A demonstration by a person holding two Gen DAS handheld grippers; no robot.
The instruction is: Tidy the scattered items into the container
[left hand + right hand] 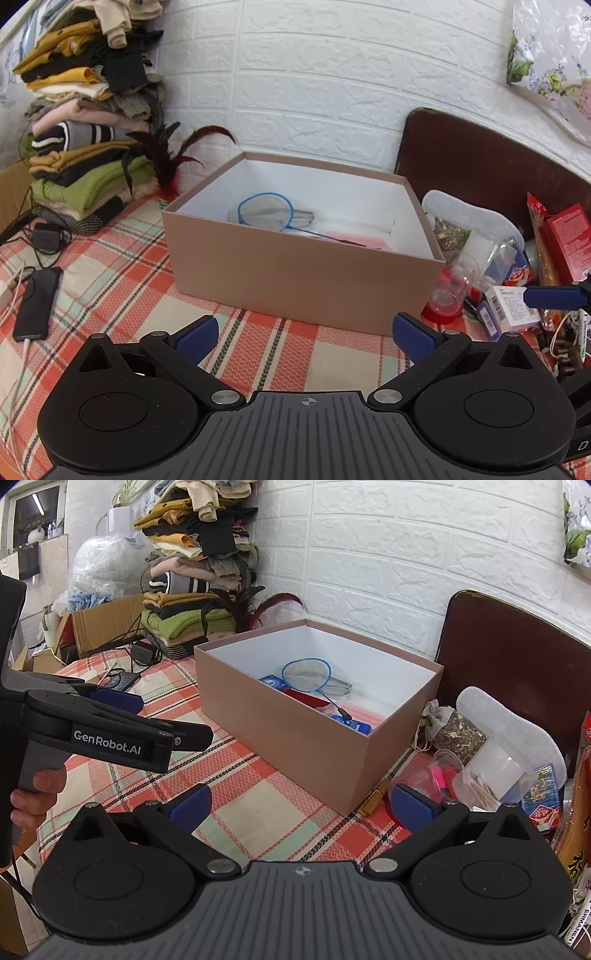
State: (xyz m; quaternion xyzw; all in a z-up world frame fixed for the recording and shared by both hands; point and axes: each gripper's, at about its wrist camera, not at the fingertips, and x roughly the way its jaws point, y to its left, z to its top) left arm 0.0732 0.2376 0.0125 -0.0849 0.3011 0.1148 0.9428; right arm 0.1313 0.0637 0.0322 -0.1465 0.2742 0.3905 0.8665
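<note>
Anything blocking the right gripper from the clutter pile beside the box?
Nothing visible. The right gripper is open and empty over bare tablecloth; the pile lies just ahead to its right, beside the box, whose top is open with no lid on it.

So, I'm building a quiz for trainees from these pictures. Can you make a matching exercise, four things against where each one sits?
Things:
1. blue-rimmed net
2. black phone
3. folded clothes
4. clear plastic cup

Places:
A. stacked in the corner by the wall
B. on the cloth to the left of the box, cable attached
C. inside the box
D. in the clutter to the right of the box

Pairs: 1-C, 2-B, 3-A, 4-D
</note>
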